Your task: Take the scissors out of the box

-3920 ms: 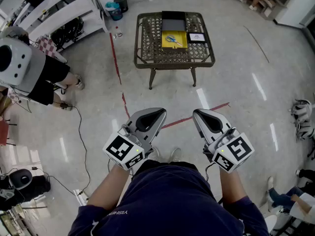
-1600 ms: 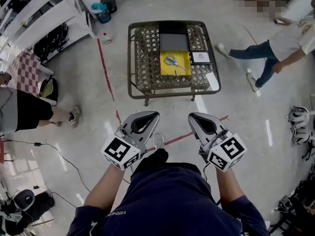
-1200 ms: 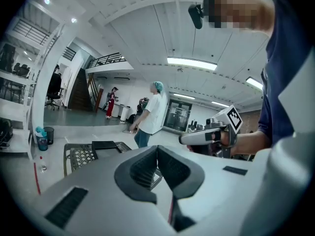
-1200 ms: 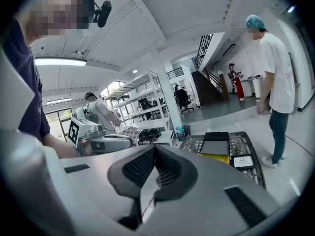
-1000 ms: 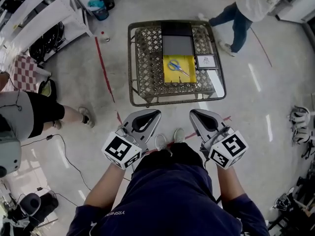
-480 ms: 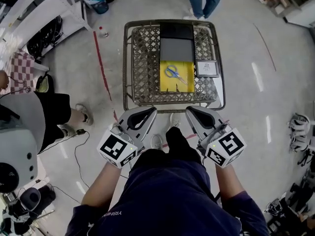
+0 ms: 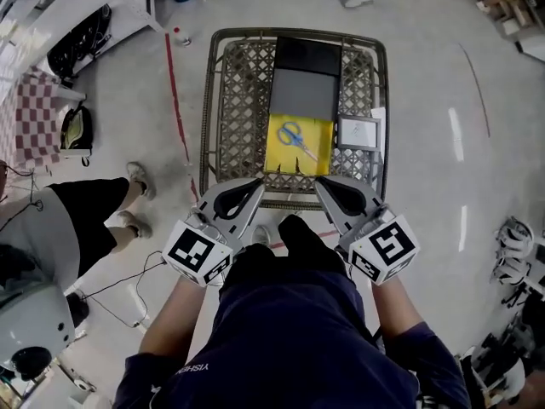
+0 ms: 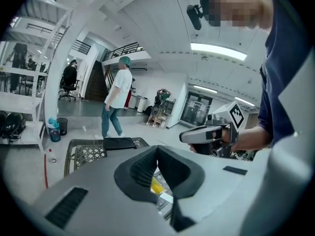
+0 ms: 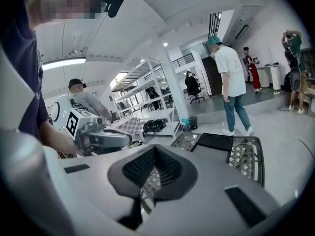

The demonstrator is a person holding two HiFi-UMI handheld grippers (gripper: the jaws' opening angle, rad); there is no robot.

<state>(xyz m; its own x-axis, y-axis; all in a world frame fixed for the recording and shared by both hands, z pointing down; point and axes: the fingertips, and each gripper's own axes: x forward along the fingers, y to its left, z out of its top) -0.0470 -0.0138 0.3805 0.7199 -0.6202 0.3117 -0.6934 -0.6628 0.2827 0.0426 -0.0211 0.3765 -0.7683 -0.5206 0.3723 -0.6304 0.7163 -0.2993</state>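
Observation:
Blue-handled scissors [image 7: 295,136] lie inside an open yellow box [image 7: 313,153] on a lattice-top metal table [image 7: 237,100]. The box's dark lid [image 7: 306,75] lies just behind it. My left gripper [image 7: 257,181] and right gripper [image 7: 320,181] hover side by side at the table's near edge, short of the box, both shut and holding nothing. In the left gripper view the yellow box [image 8: 156,186] peeks out below the closed jaws of the left gripper [image 8: 157,147]. The right gripper [image 9: 154,147] looks over the lid [image 9: 214,141].
A small framed card [image 7: 358,132] lies on the table to the right of the box. A person's legs [image 7: 102,203] stand on the floor at the left, beside a red floor line [image 7: 177,100]. Another person [image 8: 117,102] walks beyond the table.
The table has come much closer and now lies directly ahead of both grippers, whose tips reach its near edge. The person behind the table has moved almost out of the head view.

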